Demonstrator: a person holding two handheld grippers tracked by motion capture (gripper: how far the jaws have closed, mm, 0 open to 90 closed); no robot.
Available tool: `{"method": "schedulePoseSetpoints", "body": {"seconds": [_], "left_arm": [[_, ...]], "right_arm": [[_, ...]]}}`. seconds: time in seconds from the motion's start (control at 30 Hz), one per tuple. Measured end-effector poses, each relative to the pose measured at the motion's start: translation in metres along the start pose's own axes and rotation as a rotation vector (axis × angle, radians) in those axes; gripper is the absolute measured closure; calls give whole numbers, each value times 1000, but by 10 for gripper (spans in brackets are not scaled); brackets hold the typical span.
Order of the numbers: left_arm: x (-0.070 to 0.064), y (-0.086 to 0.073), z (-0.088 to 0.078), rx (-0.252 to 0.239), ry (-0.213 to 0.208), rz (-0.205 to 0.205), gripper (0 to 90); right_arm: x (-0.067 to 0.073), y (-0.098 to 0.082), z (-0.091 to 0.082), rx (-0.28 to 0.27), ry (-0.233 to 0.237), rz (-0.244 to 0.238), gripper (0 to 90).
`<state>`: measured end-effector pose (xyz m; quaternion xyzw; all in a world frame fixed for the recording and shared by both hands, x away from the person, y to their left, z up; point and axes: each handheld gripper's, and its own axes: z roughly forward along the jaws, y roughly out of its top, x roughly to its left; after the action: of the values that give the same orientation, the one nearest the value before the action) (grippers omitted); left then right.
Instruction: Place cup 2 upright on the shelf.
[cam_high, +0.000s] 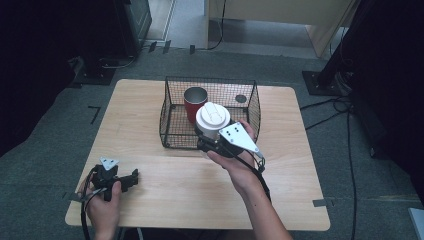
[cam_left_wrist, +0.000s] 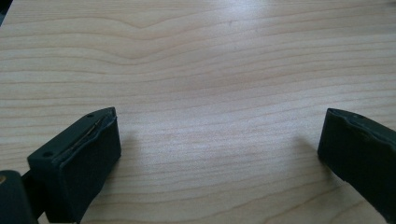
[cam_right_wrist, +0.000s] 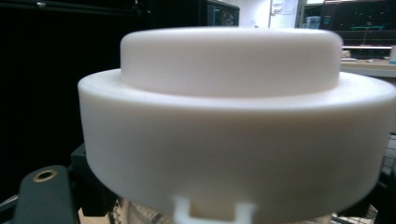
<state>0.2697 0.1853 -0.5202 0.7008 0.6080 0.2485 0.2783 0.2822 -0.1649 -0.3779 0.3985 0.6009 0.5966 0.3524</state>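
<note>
Light wooden table (cam_high: 165, 195) carries a wire basket (cam_high: 172, 131) (black mesh).

A light wooden table (cam_high: 165, 195) stands on grey carpet (cam_high: 45, 165), dark stands and cables (cam_high: 325, 107) around.

No legible text, labels or signs anywhere

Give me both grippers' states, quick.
Left gripper: open, empty, over the table.
Right gripper: shut on the white-lidded cup.
</note>
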Motion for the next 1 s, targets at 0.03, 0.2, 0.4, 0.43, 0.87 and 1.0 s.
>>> {"method": "schedulePoseSetpoints", "body": {"seconds": [0.03,0.2,0.4,0.43,0.87,1.0], "left_arm": [[0,0,0,0,0,0,0],[0,0,0,0,0,0,0],[0,0,0,1,0,0,0],[0,0,0,0,0,0,0],[0,0,0,0,0,-1,0],[0,0,0,-1,1,-1,0]], "right_arm": [[-2,1,1,0,-7,3,157],[-11,3,5,-4,-37,13,157],[-21,4,11,-4,-63,33,156],[-24,6,13,-5,-65,39,156],[-42,23,38,-29,-119,57,156],[-47,19,45,-18,-138,54,156]]}}
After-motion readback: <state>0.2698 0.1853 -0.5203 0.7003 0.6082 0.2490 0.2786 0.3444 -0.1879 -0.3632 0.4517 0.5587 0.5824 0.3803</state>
